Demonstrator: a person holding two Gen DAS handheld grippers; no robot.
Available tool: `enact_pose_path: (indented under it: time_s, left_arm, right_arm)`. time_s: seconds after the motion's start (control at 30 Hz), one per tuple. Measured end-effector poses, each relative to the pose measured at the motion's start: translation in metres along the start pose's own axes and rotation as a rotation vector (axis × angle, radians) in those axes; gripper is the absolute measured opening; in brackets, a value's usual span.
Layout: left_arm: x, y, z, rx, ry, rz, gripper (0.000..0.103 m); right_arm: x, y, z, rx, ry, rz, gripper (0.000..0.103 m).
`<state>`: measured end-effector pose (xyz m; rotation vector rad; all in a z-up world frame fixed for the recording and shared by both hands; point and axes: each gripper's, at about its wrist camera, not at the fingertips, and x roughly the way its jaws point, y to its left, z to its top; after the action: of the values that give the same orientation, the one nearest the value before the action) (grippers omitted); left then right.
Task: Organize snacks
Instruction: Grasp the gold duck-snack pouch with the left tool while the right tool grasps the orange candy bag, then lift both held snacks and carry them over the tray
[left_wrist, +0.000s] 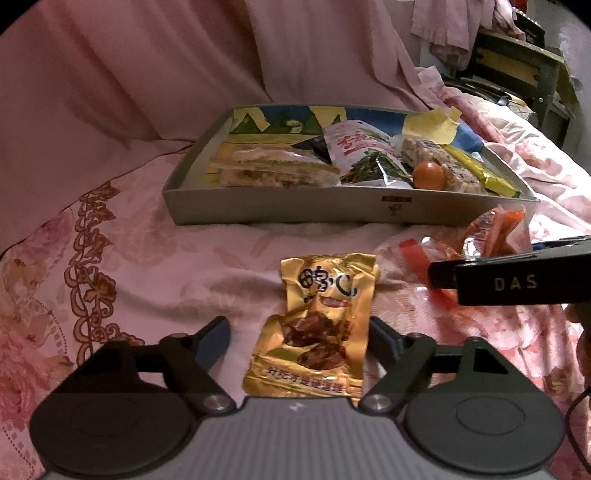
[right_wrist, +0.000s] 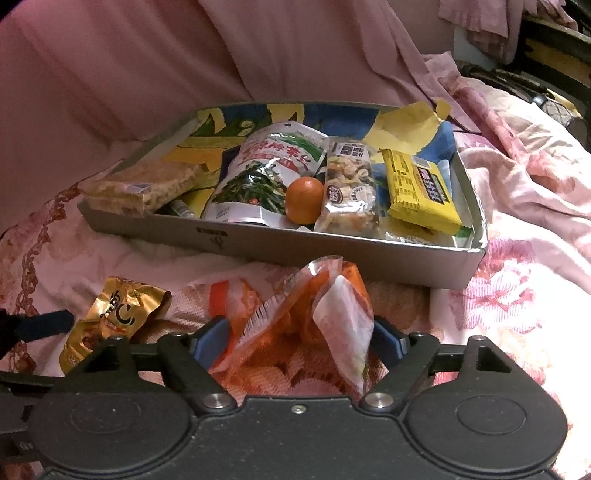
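A gold foil snack packet (left_wrist: 317, 328) lies on the pink bedspread between the fingers of my left gripper (left_wrist: 299, 332). The right pad touches its edge, a gap shows on the left, and the jaws stand open. My right gripper (right_wrist: 299, 339) is shut on a crumpled orange-and-white snack packet (right_wrist: 332, 314), which buckles up like a tent between the pads. A second orange packet (right_wrist: 232, 295) lies just left of it. Beyond both stands a shallow grey box (right_wrist: 332, 251) holding a green-white pouch (right_wrist: 258, 173), an orange fruit (right_wrist: 304, 201), a nut bar (right_wrist: 351, 192), a yellow packet (right_wrist: 421, 188) and a cracker pack (right_wrist: 144, 188).
The box (left_wrist: 295, 210) rests on a flowered pink bedspread (left_wrist: 110, 280), with pink fabric (left_wrist: 147, 74) rising behind it. A finger (left_wrist: 443, 275) of the right gripper reaches in from the right of the left wrist view. Dark furniture (left_wrist: 517, 66) stands at the far right.
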<state>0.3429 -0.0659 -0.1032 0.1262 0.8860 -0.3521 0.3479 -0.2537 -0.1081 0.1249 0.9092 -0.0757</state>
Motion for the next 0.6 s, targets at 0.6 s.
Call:
enact_pose_path:
  time_s: [0.6]
  left_arm:
    - [-0.017,-0.005,-0.005,-0.050,0.050,-0.055,0.057]
  right_arm:
    - [-0.015,-0.008,-0.006,0.076,0.012,0.027,0.065]
